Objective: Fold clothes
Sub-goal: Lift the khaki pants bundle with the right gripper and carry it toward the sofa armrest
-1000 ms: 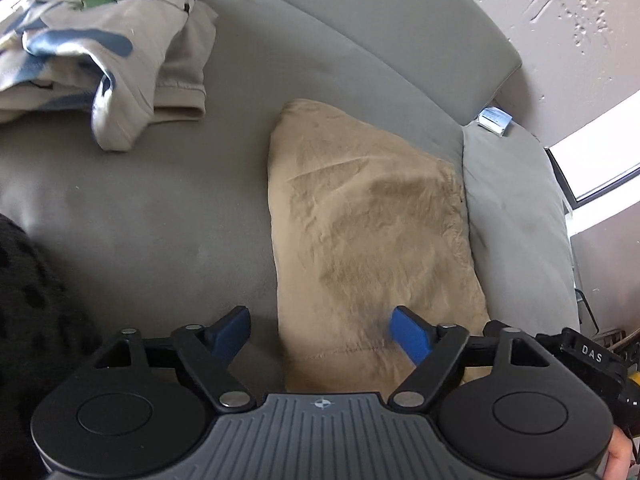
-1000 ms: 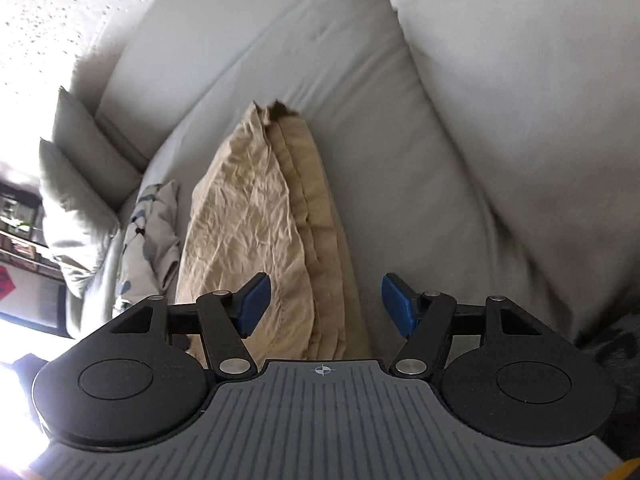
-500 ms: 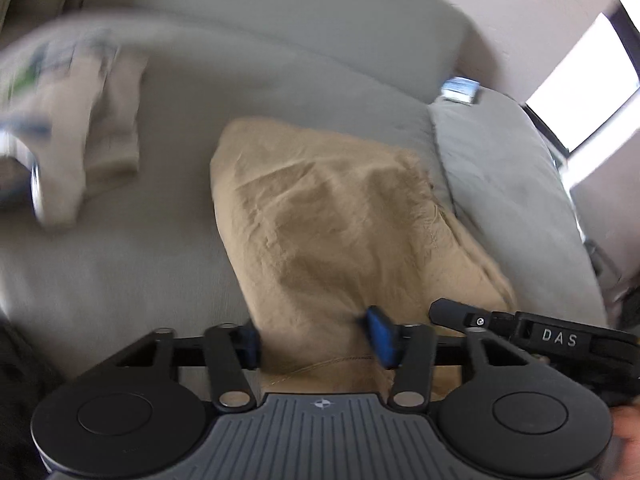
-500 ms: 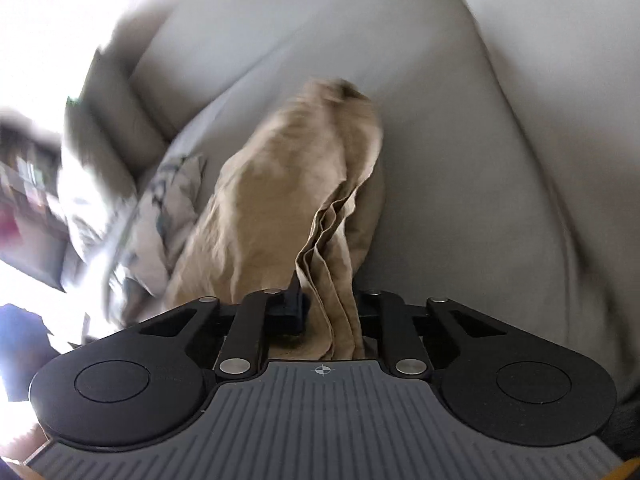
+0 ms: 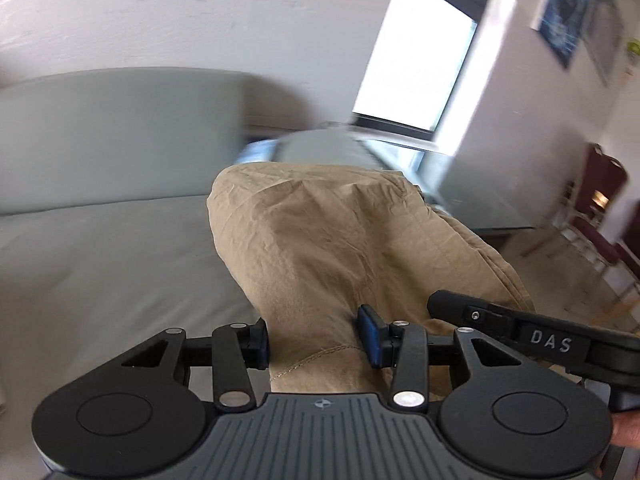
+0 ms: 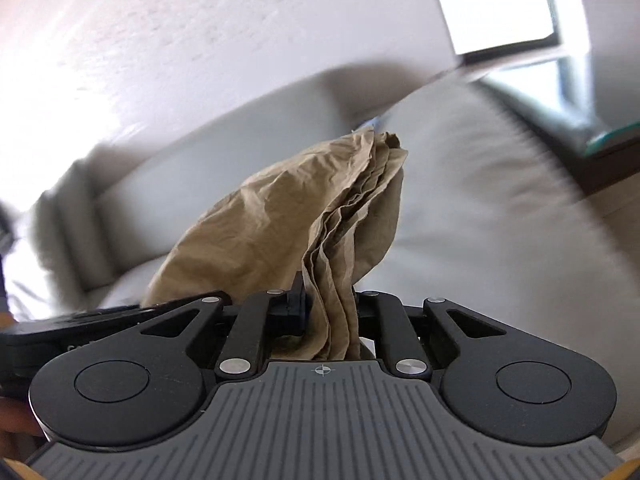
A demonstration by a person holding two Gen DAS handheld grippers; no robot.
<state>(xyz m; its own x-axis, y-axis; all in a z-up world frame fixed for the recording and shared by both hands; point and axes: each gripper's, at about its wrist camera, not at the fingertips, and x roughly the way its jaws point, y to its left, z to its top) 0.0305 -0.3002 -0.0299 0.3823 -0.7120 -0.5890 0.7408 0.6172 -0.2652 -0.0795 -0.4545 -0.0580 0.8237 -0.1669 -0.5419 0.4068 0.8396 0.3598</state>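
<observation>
A folded tan garment (image 5: 328,248) hangs lifted above the grey sofa seat (image 5: 100,264). My left gripper (image 5: 314,342) is shut on its near hem, the cloth bunched between the blue pads. In the right wrist view the same tan garment (image 6: 304,216) rises as a stack of layered edges, and my right gripper (image 6: 330,312) is shut tight on those layers. The right gripper's black body (image 5: 532,338) shows in the left wrist view at the lower right, close beside the left one. Both views are blurred by motion.
The grey sofa back (image 5: 120,132) runs behind the garment, with a white wall above. A bright window (image 5: 420,60) and a glass table edge (image 6: 592,128) lie to the right. Dark red chairs (image 5: 600,216) stand at the far right.
Both grippers closed on the tan garment's near edge, then rose and swung right with it. The garment left the seat. The patterned clothes at the left dropped out of view.
</observation>
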